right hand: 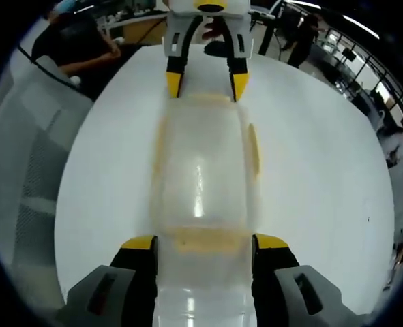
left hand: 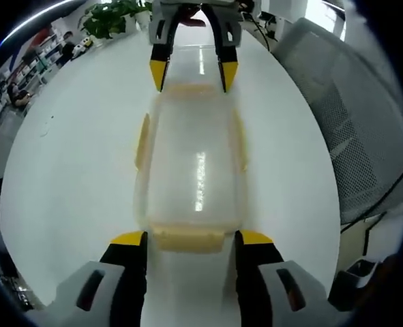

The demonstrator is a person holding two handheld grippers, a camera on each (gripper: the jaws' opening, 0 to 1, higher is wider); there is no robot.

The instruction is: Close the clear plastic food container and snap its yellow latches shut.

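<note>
We see the clear container [left hand: 193, 170] lying lid-on on the white tabletop [left hand: 71, 170], end to end between the two grippers — the left gripper [left hand: 191, 238] with its jaws apart either side of the near yellow latch [left hand: 187, 238], the right gripper [right hand: 204, 242] spread the same way at the opposite end. Side latches flare outward. A mesh chair [left hand: 344, 136] stands beside the tabletop, a plant [left hand: 109, 17] beyond it.

the container [right hand: 204, 180] is blurred in the right gripper view; whether its end latches [left hand: 187, 238] are snapped stays unclear.
</note>
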